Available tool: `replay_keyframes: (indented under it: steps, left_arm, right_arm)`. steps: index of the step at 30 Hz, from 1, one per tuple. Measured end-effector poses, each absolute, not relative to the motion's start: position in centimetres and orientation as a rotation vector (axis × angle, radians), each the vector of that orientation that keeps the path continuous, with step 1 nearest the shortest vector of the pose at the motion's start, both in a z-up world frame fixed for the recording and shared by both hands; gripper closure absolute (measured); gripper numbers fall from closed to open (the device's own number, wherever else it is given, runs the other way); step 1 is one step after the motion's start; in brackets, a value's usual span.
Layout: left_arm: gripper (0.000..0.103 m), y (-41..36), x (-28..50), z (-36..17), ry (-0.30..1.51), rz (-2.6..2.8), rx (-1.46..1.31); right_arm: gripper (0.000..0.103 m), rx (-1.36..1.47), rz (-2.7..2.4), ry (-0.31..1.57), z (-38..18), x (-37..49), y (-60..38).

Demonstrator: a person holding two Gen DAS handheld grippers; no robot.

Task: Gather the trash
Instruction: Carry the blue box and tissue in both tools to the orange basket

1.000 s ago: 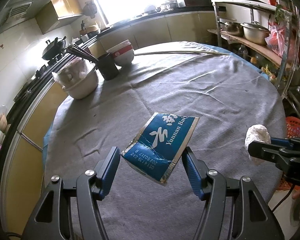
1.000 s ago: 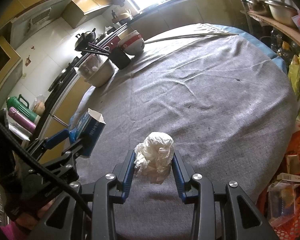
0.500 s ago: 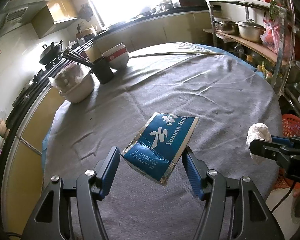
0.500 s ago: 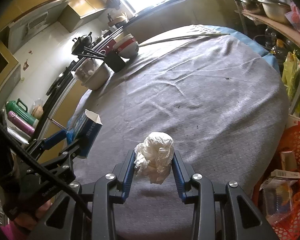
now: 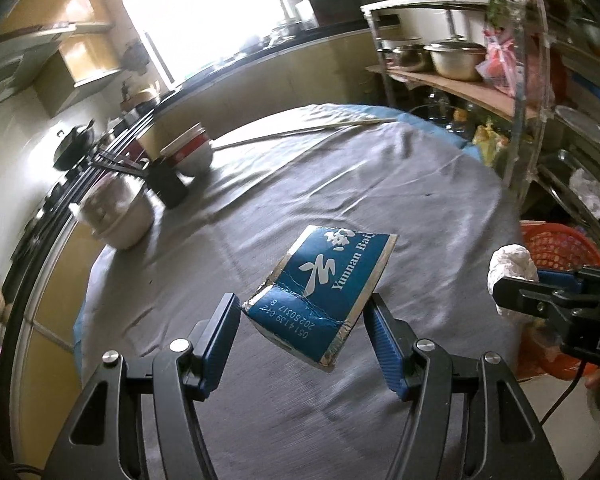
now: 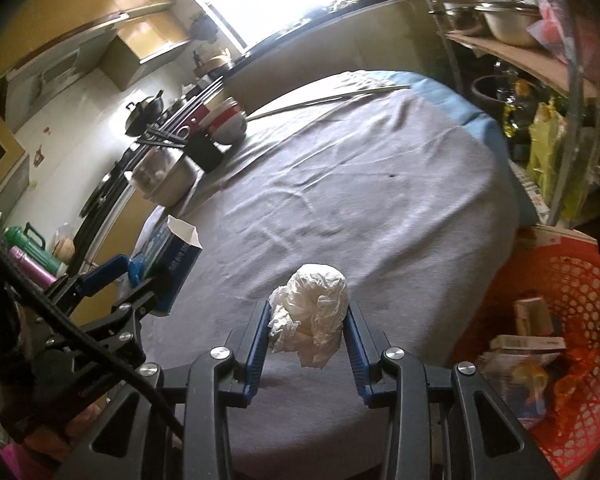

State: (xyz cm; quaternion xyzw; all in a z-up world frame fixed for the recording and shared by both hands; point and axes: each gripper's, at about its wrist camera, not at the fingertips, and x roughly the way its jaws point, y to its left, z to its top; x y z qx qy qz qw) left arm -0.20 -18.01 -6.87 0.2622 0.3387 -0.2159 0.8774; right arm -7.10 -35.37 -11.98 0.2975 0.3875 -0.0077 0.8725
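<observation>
My left gripper (image 5: 302, 320) is shut on a flattened blue carton (image 5: 324, 288) with white lettering, held above the grey-clothed round table (image 5: 340, 168). The carton also shows at the left of the right wrist view (image 6: 172, 264). My right gripper (image 6: 308, 334) is shut on a crumpled white tissue ball (image 6: 312, 312), held over the table's near right edge. The tissue also shows at the right of the left wrist view (image 5: 512, 268). A red mesh trash basket (image 6: 572, 300) with several bits of packaging in it stands on the floor right of the table.
At the table's far left stand a white pot (image 5: 118, 216), a black chopstick holder (image 5: 168, 184) and stacked red-and-white bowls (image 5: 190, 150). A long thin stick (image 5: 300, 132) lies at the far edge. A metal shelf rack (image 5: 460, 60) with pots stands at the right.
Both grippers have drawn back and swung right with their loads. The red basket has come further into the right wrist view. Both grips are unchanged.
</observation>
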Motion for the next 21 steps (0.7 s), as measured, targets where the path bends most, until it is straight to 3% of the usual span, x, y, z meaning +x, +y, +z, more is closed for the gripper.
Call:
replay_keyframes:
  steps: [21]
  left_arm:
    - [0.038,-26.7,-4.8,-7.1,0.671,-0.682,0.651]
  right_arm:
    - [0.064,0.724,-0.225,0.779,-12.6,-14.5,-43.0]
